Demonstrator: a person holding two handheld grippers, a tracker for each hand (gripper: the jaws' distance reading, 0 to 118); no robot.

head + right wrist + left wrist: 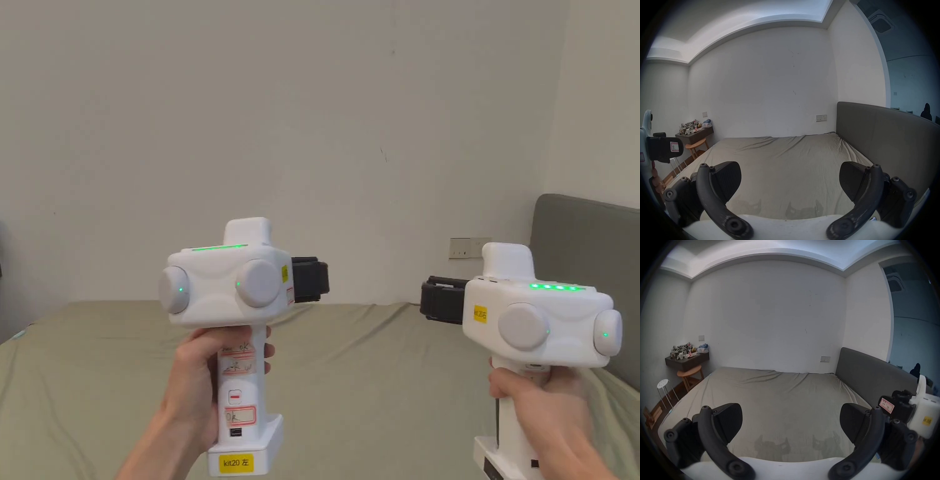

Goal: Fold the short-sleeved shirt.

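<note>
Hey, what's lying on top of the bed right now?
On the bed I see just a wrinkled olive sheet and no shirt. Both hand-held grippers, left and right, hang open above it. Their bodies cover the nearest edge.

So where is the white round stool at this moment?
In the left gripper view the white stool stands on the floor at the far left, beside the bed, just in front of the round wooden table.
</note>
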